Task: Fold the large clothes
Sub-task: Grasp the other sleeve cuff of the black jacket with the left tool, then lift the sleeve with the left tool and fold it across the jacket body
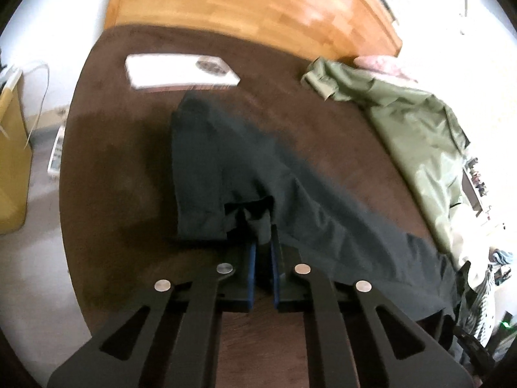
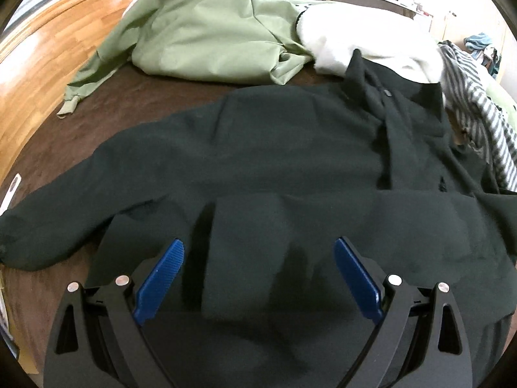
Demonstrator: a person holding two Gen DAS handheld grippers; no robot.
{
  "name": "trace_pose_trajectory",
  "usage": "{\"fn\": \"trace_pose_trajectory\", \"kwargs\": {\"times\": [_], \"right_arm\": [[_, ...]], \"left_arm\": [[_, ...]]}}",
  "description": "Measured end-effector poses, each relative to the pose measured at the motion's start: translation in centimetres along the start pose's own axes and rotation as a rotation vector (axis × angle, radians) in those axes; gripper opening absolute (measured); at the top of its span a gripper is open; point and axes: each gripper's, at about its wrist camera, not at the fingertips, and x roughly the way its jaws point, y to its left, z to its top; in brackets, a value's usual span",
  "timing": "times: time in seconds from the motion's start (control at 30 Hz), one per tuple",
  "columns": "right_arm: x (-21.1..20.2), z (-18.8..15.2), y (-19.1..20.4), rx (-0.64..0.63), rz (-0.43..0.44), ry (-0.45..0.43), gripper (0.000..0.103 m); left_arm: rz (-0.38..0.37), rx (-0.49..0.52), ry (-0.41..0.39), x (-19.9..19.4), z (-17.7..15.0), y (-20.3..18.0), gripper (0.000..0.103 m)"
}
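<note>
Across the brown blanket we've got the black jacket mostly spread flat, with the green jacket beyond it not touched yet. Our left gripper is pinched shut on the black sleeve cuff while the right gripper hangs wide apart over the hem, so folding's barely begun.

Jacket spread on surface; second jacket behind it; striped garment at right; flat box beyond sleeve.
</note>
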Motion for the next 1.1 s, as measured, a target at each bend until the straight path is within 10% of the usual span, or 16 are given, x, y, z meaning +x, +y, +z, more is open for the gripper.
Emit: {"fn": "trace_pose_trajectory", "kwargs": {"times": [0.7,1.1], "right_arm": [[4.8,0.0,0.7,0.035,0.007,0.023,0.097],[-4.4,1.9,-5.4,0.056,-0.016,-0.074,0.097]], "left_arm": [[-0.060,0.136,-0.094,-4.5,1.8,-4.9,0.010],[-0.330,0.450,-0.154,-13.7,2.3,-21.4,0.010]]}}
